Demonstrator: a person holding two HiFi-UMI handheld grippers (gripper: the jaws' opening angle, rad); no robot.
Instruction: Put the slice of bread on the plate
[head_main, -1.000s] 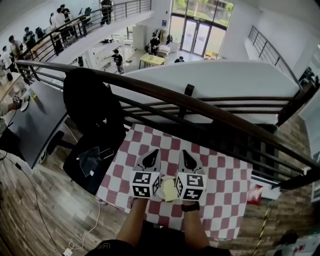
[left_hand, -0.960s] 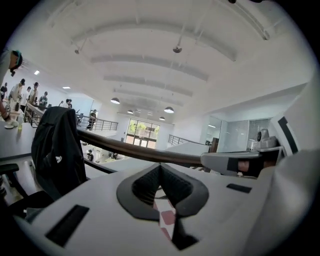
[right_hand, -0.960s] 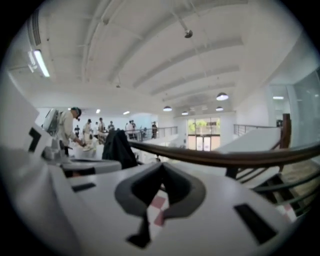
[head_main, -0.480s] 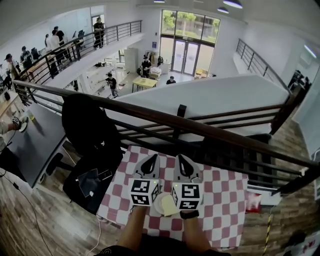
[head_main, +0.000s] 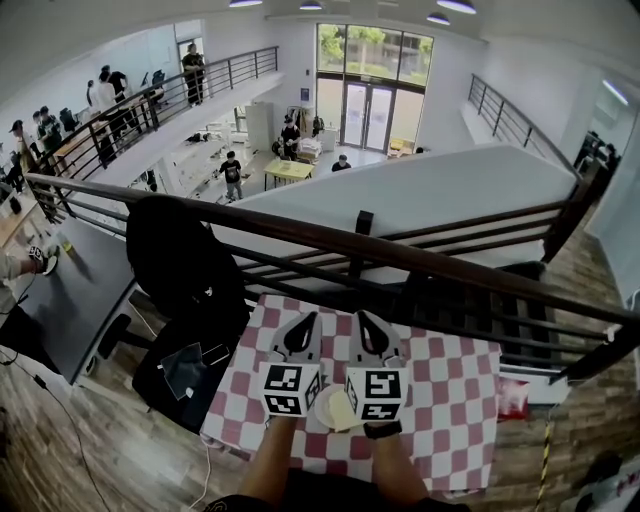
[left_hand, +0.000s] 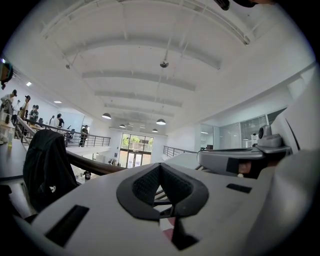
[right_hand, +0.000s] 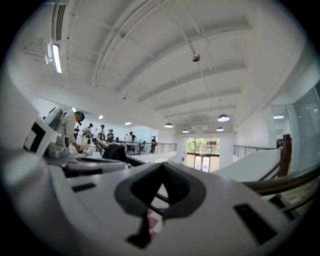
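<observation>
Since earlier, left gripper and right gripper rose, jaws clenched empty; bread slice looked soft, light: pinch its edge gently.

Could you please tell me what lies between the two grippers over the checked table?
In the head view, a white plate with what looks like the slice of bread on it shows in the gap between the left gripper and right gripper.

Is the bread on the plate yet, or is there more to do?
It looks about done. A pale bread slice seems to lie on the white plate, half hidden by the grippers. Nothing is in hand: the left gripper and right gripper have shut, empty jaws. Little seems left.
</observation>
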